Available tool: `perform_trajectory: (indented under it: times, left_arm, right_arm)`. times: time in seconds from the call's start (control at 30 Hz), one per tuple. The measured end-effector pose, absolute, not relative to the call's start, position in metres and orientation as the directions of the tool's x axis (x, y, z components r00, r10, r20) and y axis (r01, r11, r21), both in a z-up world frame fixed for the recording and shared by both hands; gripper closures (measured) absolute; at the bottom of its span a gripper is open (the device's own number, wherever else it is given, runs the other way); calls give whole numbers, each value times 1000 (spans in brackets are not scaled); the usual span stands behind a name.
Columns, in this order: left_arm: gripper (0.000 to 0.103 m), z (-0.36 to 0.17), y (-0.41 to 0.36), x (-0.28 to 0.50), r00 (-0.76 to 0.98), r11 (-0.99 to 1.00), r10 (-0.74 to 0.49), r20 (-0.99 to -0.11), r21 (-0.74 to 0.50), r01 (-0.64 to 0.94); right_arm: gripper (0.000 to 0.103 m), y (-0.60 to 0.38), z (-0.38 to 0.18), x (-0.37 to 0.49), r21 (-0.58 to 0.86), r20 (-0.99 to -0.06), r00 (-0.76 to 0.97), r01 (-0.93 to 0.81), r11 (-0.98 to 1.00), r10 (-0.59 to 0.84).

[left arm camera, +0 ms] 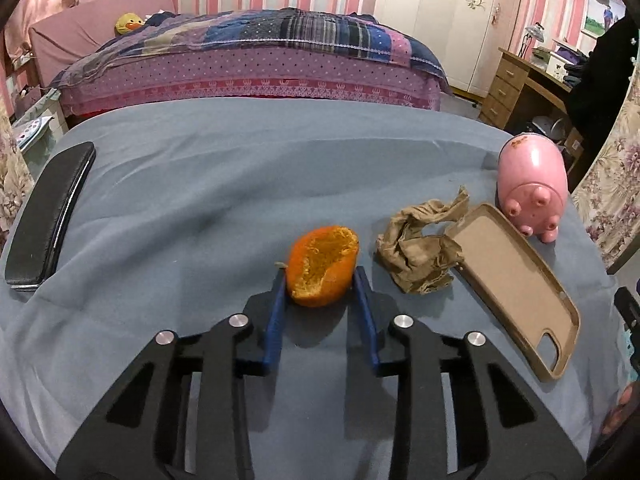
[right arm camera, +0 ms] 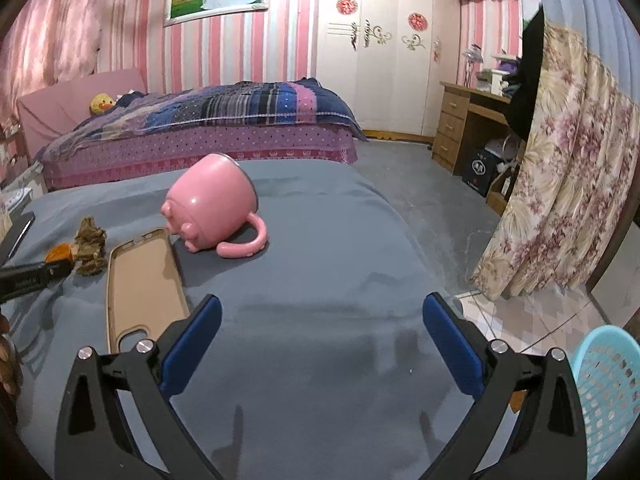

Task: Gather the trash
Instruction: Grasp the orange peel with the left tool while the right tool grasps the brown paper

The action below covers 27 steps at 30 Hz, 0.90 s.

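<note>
My left gripper (left arm camera: 320, 280) has its blue pads pinching the orange peel (left arm camera: 323, 266), one pad on each side of it, near the front middle of the grey-blue cloth-covered table (left arm camera: 200, 184). The peel looks like a hollow half-shell, pith side up: light, soft, a bit springy, so I expect it to cave if I squeeze harder, and the waxy outer skin could slip. Pinching across the curved sides as now seems right to me; low on the shell, not on the ragged rim, which may tear. Just right of it lies a crumpled brown paper wad (left arm camera: 420, 252), also trash I reckon: very light, crushable, easy to take anywhere across the bulk. It touches a tan phone case (left arm camera: 516, 292), which leans against a tipped pink pig mug (left arm camera: 534, 188); both probably not trash, the mug hard and breakable, so I'd keep off it. A black case (left arm camera: 48, 216) sits far left. My right gripper (right arm camera: 320, 344) hangs over bare cloth with fingers spread wide, holding nothing. A light-blue mesh basket (right arm camera: 612, 396) stands beside the table's right edge, likely the bin.
</note>
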<state>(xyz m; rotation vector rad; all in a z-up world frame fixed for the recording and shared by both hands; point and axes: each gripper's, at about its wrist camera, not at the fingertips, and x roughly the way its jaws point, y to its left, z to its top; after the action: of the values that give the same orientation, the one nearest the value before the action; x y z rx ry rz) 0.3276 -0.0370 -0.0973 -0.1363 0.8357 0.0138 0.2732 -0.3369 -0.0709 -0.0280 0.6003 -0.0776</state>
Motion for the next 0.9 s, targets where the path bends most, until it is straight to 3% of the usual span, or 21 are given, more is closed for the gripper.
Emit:
perform_trajectory:
  times: [0.2,0.57,0.9]
  left_arm:
    - [77,-90,-18,320,687,986,-7,-727,-120,-116]
    - [77,-65,37,295,707,972,198,-679,46,-229]
    - [77,-47,78,281,720,955,251,-647,43,-294]
  right_arm:
    - [5,-318,-72,276,-56,-584,810,21,998,-50]
    - [5,-233,-66,291,-14,-593,800,-127,992,94]
    - [5,-168,-66,313,-8,-591,790,-210,978,165]
